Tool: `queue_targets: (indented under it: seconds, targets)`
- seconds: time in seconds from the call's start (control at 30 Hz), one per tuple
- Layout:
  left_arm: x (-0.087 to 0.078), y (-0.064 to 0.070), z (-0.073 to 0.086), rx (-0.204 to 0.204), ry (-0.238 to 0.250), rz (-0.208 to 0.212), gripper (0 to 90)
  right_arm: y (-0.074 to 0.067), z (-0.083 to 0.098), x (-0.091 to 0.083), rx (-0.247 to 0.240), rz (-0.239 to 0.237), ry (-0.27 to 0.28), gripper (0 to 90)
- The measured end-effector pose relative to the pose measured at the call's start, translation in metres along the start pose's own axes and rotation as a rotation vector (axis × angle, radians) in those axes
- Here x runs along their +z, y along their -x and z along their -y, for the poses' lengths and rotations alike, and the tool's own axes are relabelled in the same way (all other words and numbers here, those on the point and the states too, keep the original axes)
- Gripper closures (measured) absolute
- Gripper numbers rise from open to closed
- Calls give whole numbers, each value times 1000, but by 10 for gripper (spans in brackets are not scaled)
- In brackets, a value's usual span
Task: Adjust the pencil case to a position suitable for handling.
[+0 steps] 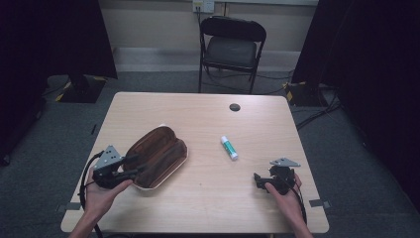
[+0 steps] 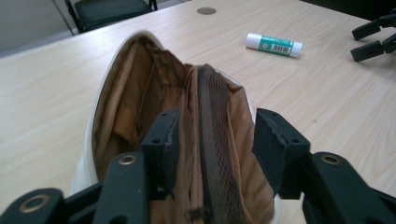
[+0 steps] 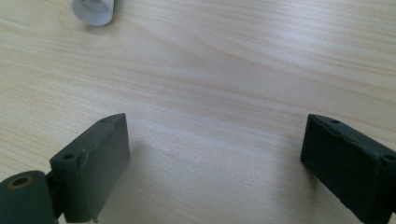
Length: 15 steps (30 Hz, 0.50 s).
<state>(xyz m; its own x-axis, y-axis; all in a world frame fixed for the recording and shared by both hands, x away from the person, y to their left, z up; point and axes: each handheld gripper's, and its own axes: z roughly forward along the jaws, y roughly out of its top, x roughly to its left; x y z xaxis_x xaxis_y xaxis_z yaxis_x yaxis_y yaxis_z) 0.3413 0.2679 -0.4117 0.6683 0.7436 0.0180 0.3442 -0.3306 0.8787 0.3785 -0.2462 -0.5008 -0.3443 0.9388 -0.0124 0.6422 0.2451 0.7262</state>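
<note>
An open pouch [image 1: 157, 156], white outside with a brown lining, lies on the left half of the table. In the left gripper view the pouch [image 2: 140, 102] gapes toward me, with a dark mesh divider down its middle. My left gripper [image 1: 136, 166] is at the pouch's near end, open; its fingertips [image 2: 215, 128] stand on either side of the divider and are not closed on it. A white and green glue stick [image 1: 229, 147] lies mid-table. My right gripper [image 1: 257, 180] hovers open at the right front, low over bare wood [image 3: 217, 140]; the glue stick's end [image 3: 92, 9] is beyond it.
A black folding chair [image 1: 232, 47] stands behind the table. A dark round grommet [image 1: 235, 107] sits near the far edge. The wooden table [image 1: 208, 208] has bare room at the front middle. Cables trail from both grippers off the front edge.
</note>
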Motion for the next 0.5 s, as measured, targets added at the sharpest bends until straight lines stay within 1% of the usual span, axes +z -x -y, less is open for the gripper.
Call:
queue_targets:
  seconds: [0.03,0.07,0.1,0.13,0.17,0.2,0.23,0.27,0.3,0.33,0.37,0.4,0.43,0.47,0.5]
  targets:
    - [2,0,-2,-8,5,-7,531,0,0,0,0,0,0,70]
    - [4,-1,-5,3,3,-16,531,0,0,0,0,0,0,70]
    - [6,-2,-8,4,4,-15,533,0,0,0,0,0,0,70]
    - [9,-3,-10,-6,9,-13,539,0,0,0,0,0,0,70]
    - [11,-4,-12,-18,7,-3,539,0,0,0,0,0,0,70]
    - [17,-5,-14,-19,4,7,556,0,0,0,0,0,0,71]
    - [17,-5,-14,-19,4,7,565,0,0,0,0,0,0,71]
    - [21,-4,-15,-33,0,15,565,0,0,0,-1,0,0,71]
    - [25,-4,-15,-38,-8,24,576,0,0,0,-1,0,0,71]
    - [29,-3,-15,-32,-15,26,593,0,0,0,-1,0,0,71]
    - [32,-3,-16,-29,-29,28,641,0,0,0,-1,0,0,71]
    - [40,-2,-16,-39,-44,49,687,0,0,0,-1,0,0,71]
    - [40,-2,-16,-39,-44,49,692,0,0,0,-1,0,0,71]
    - [44,-2,-16,-44,-49,66,692,0,0,0,-1,0,0,71]
    - [47,-1,-15,-54,-53,61,692,0,0,0,-1,0,0,71]
